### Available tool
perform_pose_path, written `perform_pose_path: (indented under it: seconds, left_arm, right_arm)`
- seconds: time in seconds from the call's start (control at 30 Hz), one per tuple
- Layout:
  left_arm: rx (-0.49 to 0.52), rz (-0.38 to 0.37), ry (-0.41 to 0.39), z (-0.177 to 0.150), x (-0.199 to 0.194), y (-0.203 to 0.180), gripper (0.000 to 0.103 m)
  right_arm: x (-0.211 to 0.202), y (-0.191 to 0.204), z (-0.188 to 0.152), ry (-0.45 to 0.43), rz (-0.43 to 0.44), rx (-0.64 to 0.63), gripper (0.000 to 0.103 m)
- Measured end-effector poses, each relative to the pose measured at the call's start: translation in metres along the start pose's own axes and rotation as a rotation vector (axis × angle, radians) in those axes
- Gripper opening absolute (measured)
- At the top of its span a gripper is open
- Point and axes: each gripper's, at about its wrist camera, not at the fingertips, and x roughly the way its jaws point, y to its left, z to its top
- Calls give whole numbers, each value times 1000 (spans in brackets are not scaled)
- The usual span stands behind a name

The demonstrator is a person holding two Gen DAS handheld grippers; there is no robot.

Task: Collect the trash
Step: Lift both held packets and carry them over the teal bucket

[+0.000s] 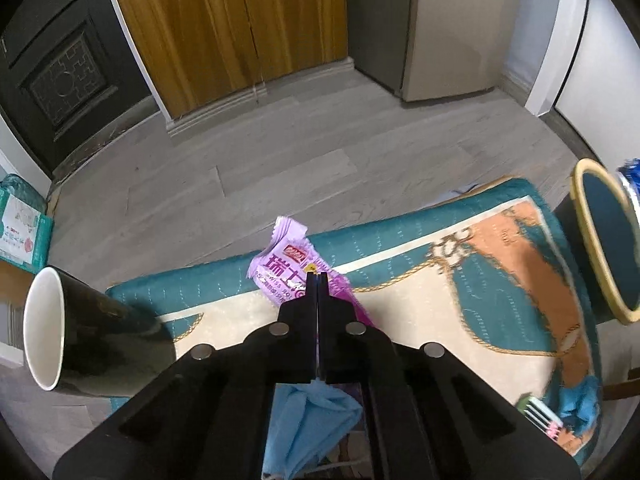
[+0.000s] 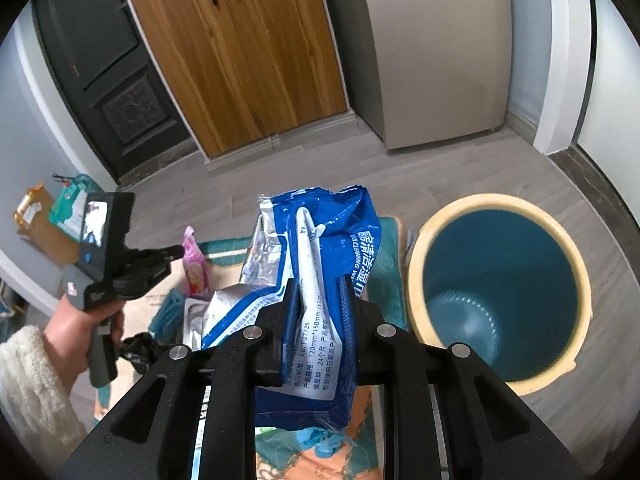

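My left gripper (image 1: pixel 317 280) is shut on a purple snack wrapper (image 1: pixel 286 256), pinched between the fingertips above the patterned mat (image 1: pixel 420 300). The right wrist view shows that same left gripper (image 2: pixel 178 252), held by a hand, with the purple wrapper (image 2: pixel 194 268) at its tip. My right gripper (image 2: pixel 320 286) is shut on a crumpled blue and silver wipes packet (image 2: pixel 320 236), held up over the mat. The teal bin with a cream rim (image 2: pixel 496 200) stands open just right of the packet. In the left wrist view the bin (image 1: pixel 612 240) sits at the right edge.
A black paper cup with a white inside (image 1: pixel 100 340) lies on its side at the mat's left end. A crumpled blue cloth (image 1: pixel 316 404) and a small striped item (image 1: pixel 540 416) lie on the mat. A box and teal packs (image 2: pixel 36 220) sit by the left wall. Grey floor lies beyond.
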Motion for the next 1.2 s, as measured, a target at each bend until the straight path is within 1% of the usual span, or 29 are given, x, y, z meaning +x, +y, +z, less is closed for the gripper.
perform_pose_path:
  seconds: [0.1,0.13,0.17,0.2,0.23,0.3,0.4,0.57,0.6,0.63,0.73,0.77,0.8,0.83,0.87,0.93,0.97,1.03,1.1,1.2]
  left_arm:
    - [-39,-19,9,0,-1,3,1]
    - [-63,-28,27,-1,3,6,10]
    - [-75,-28,39,-2,6,6,20]
    - [-82,-17,43,-4,10,7,50]
    - [-79,-7,42,-5,13,6,66]
    - [-75,-5,46,-7,16,5,66]
    - [-80,-8,82,-6,29,2,66]
    - [-57,38,98,-7,43,1,68]
    - [-52,48,101,-8,44,0,71]
    - [-49,46,108,-9,47,0,71]
    - [-45,44,117,-10,51,1,71]
    - [-44,49,119,-10,51,2,69]
    - [-44,51,121,-11,51,2,54]
    - [-41,54,130,-11,53,3,44]
    - [-39,62,130,-11,52,3,41]
    - [-25,73,116,-10,50,2,16]
    - [-24,73,109,-9,48,2,15]
    - [-31,41,96,-8,42,3,6]
    - [-30,25,87,-8,39,4,4]
    - [-16,4,72,-8,33,2,3]
  right_arm:
    - [-5,-4,0,-10,2,18,22]
    - [-7,-4,0,-11,3,20,22]
    - [-7,-5,-1,-12,2,20,22]
    - [-8,-6,-2,-13,1,20,22]
    - [-8,-5,-2,-13,0,19,22]
    - [-8,-4,-1,-13,-3,19,22]
    - [-8,-2,0,-12,-7,19,22]
    - [-4,1,1,-1,-8,14,22]
    - [-3,2,1,0,-7,12,22]
    - [-2,3,1,1,-6,8,22]
    - [-1,4,3,3,-3,4,22]
    - [-1,5,3,5,-1,3,22]
    - [-1,4,3,5,0,2,22]
    - [-1,3,3,5,0,0,22]
    - [-1,3,3,5,-1,-2,22]
    - [-1,2,3,5,-4,-4,22]
    - [-1,1,3,4,-5,-3,22]
    - [-2,1,3,2,-7,-3,22]
    - [-2,1,3,1,-8,-1,22]
    - [-3,2,2,-3,-9,-1,22]
